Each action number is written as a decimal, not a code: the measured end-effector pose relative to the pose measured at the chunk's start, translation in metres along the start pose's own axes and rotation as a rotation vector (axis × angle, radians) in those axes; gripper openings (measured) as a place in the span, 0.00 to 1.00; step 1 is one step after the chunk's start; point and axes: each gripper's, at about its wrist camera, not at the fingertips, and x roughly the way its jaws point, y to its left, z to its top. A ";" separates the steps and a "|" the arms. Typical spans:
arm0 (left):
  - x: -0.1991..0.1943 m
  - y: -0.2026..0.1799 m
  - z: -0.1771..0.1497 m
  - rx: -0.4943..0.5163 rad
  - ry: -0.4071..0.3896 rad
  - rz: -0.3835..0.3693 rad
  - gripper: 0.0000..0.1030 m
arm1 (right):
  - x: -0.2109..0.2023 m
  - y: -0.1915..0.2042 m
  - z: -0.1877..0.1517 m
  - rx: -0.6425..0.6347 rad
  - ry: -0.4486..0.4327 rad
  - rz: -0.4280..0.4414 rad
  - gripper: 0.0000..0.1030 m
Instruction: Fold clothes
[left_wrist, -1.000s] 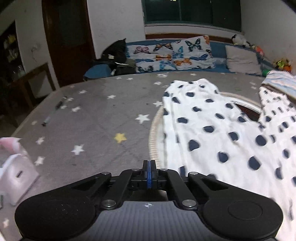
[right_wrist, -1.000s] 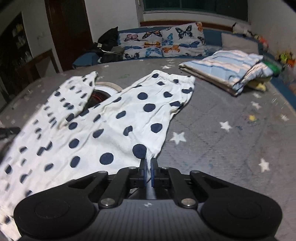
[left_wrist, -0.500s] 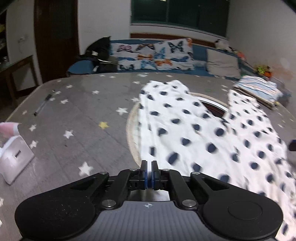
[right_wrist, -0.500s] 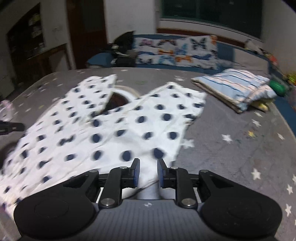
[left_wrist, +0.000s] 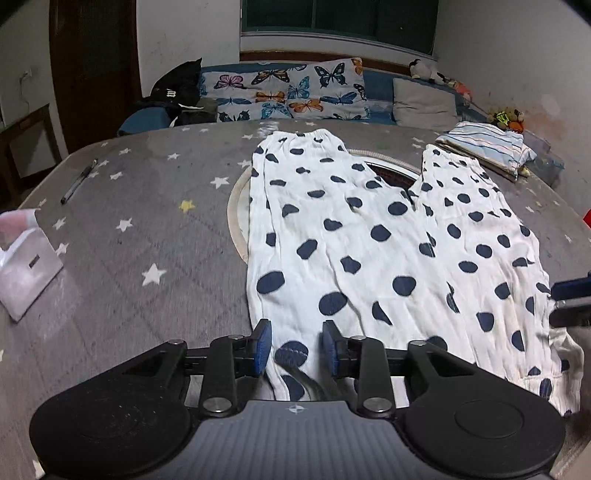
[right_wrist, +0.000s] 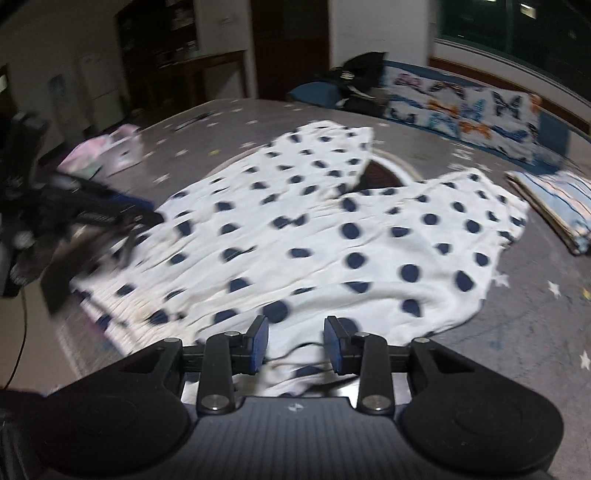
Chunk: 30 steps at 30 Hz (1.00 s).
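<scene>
White trousers with dark blue dots (left_wrist: 369, 236) lie spread flat on the grey star-patterned cover (left_wrist: 147, 221), both legs pointing away and the waistband nearest me. My left gripper (left_wrist: 297, 349) is open over the waistband's left part, holding nothing. My right gripper (right_wrist: 295, 341) is open over the trousers (right_wrist: 314, 236) at the waistband's right part, holding nothing. The right gripper's tips show at the right edge of the left wrist view (left_wrist: 570, 301); the left gripper shows blurred at the left of the right wrist view (right_wrist: 92, 214).
A folded blue-striped garment (left_wrist: 487, 147) lies at the far right. A pen (left_wrist: 79, 181) and a white box (left_wrist: 26, 266) lie at the left. Butterfly pillows (left_wrist: 291, 92) and a black bag (left_wrist: 177, 88) sit along the far edge. A round woven mat (left_wrist: 236, 221) lies under the trousers.
Both grippers were shut a second ago and have opened, letting go of the trousers, which now lie flat. The right wrist view has swung to the left.
</scene>
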 end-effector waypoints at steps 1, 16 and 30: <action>0.000 -0.001 -0.001 0.002 0.003 -0.002 0.17 | 0.001 0.005 -0.001 -0.024 0.005 0.010 0.36; -0.017 -0.002 -0.017 0.025 0.019 0.007 0.05 | 0.000 0.026 -0.028 -0.155 0.109 0.048 0.38; -0.036 0.008 0.000 0.037 0.021 -0.030 0.22 | -0.045 0.012 -0.031 -0.110 0.121 0.131 0.40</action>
